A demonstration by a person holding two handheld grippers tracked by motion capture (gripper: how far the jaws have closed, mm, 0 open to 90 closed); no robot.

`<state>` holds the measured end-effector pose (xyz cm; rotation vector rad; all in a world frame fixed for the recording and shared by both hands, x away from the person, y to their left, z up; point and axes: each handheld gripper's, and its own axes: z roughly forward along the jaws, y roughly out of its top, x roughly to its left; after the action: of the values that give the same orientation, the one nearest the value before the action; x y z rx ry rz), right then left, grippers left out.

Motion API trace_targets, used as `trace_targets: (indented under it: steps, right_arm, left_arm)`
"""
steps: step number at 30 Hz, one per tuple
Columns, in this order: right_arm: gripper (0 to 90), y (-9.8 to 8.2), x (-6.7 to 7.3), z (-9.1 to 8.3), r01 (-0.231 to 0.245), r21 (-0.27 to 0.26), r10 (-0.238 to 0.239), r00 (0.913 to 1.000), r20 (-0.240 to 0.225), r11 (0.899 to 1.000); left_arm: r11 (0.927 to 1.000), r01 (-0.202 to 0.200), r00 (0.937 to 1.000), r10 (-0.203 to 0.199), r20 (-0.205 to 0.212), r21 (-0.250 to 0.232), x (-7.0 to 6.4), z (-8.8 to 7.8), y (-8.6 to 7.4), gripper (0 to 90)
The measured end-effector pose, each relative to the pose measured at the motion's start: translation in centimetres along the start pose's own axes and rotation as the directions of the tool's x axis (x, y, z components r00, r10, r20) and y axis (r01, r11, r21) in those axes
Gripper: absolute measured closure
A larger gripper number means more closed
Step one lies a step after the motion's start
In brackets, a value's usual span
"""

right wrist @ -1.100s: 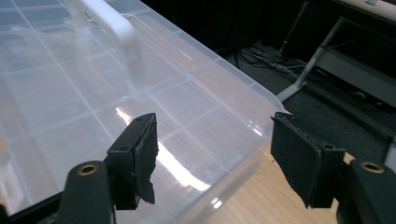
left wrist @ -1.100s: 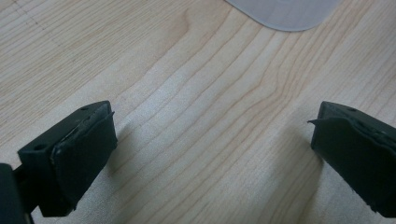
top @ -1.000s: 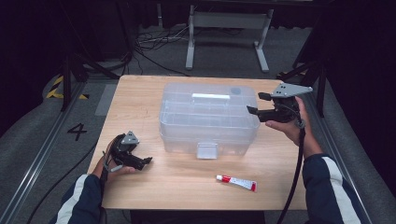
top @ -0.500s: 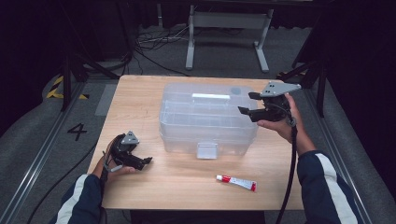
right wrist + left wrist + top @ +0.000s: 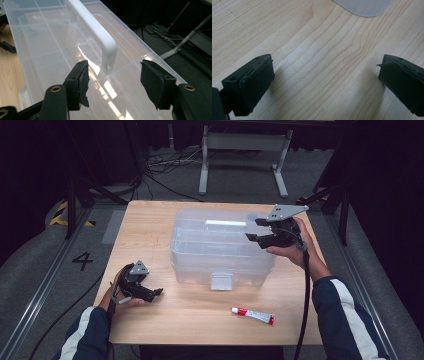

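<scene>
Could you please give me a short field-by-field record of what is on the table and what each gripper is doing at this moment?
surface: wooden table
main object: clear plastic box with lid on, mid-table
handle: white handle on the lid
latch: front latch on the near side
other item: small tube lying near the front edge
right gripper: above the box's right end, pointing at the handle, jaws apart and just been closing, nothing between them
left gripper: low over bare table, jaws wide open, empty
</scene>
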<state>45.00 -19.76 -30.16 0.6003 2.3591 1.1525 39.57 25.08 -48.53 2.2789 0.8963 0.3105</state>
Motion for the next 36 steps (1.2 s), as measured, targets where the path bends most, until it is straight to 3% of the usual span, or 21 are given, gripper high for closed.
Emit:
trace_targets:
  steps: [16,36]
  right_arm:
    - [52.8,1.4,0.4,1.7,0.040,0.068,-0.039,0.9991,-0.019,0.997]
    - [70.3,2.4,0.4,3.0,0.061,0.101,-0.060,0.9981,-0.016,0.993]
  left_arm:
    - [1.0000,0.000,1.0000,0.000,0.000,0.000,0.0,0.0,0.0,0.4]
    - [1.0000,0.000,1.0000,0.000,0.001,0.000,0.0,0.0,0.0,0.4]
